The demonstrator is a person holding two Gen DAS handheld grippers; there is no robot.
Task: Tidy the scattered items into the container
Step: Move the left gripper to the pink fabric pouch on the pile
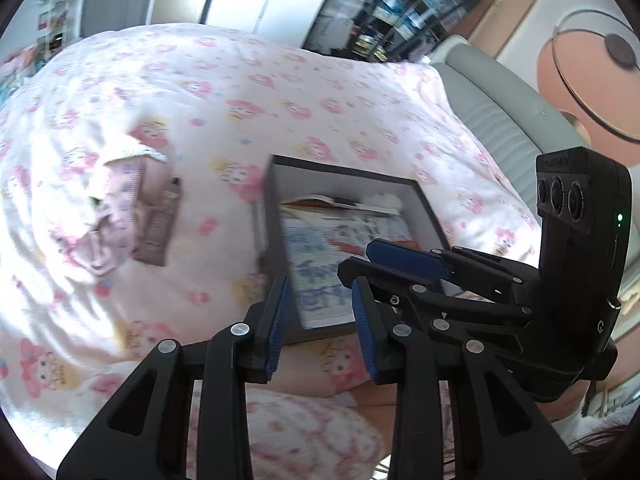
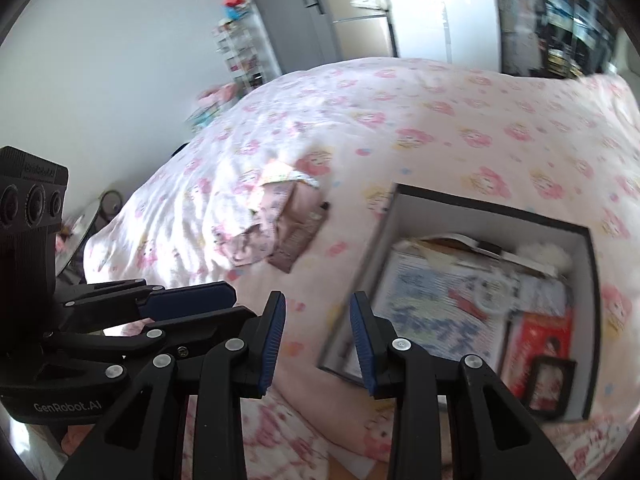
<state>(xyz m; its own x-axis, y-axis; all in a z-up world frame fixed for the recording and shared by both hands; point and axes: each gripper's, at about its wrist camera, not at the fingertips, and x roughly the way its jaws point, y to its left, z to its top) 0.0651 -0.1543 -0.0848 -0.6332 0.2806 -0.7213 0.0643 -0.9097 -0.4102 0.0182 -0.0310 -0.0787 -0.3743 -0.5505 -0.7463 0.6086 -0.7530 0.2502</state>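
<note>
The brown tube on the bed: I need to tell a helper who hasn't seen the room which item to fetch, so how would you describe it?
On the pink cartoon-print bedspread, look left of the dark open box. A crumpled pink cloth lies there, and the brown tube rests against its box-side edge. It is the only flat brown, dark-capped thing outside the box.

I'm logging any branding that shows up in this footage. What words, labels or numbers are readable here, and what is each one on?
"GenRobot.AI": on the black body of the left gripper, seen in the right wrist view.
Small raised lettering on top of each gripper's camera block: too blurred to read.
Blue print on the paper sheet inside the box: blurred, unreadable.
Red packet in the box: no legible text.
Brown tube on the bedspread: unreadable.
</note>
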